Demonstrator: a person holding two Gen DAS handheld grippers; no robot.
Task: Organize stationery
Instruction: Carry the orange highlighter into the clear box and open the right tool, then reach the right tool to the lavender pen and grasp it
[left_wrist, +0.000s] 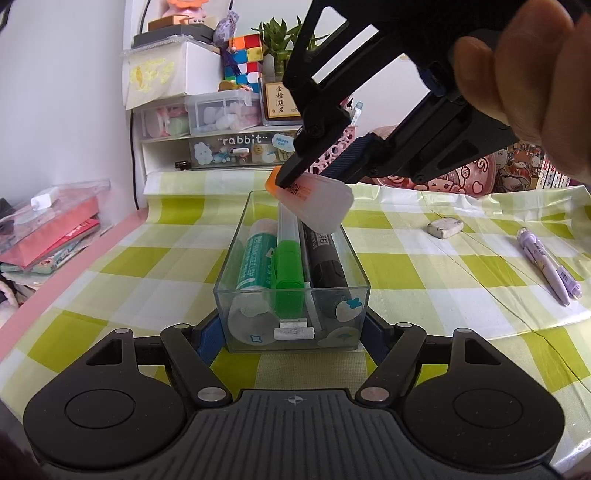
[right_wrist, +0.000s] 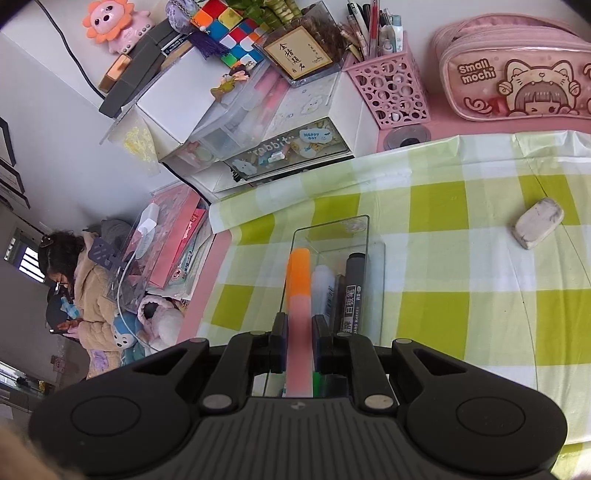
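A clear plastic box (left_wrist: 236, 240) stands on the green-checked cloth. My left gripper (left_wrist: 291, 336) is shut on its near end, with a blue pad against each side wall. Inside lie a green-labelled glue stick (left_wrist: 255, 258), a green highlighter (left_wrist: 290, 266) and a black whiteboard marker (left_wrist: 327, 258). My right gripper (left_wrist: 303, 181) hangs over the far half of the box, shut on an orange-capped highlighter (left_wrist: 317, 206) with a translucent body. In the right wrist view that highlighter (right_wrist: 299, 280) runs forward between the fingers (right_wrist: 299, 325), above the box (right_wrist: 365, 236) and the marker (right_wrist: 351, 291).
A grubby white eraser (left_wrist: 445, 227) and purple pens (left_wrist: 550, 266) lie on the cloth to the right. Drawer organisers (left_wrist: 221, 147), a pink pen holder (right_wrist: 388, 88) and a pink pencil case (right_wrist: 517, 74) line the back. Books (left_wrist: 48, 236) are stacked left. A person (right_wrist: 81, 280) sits beyond.
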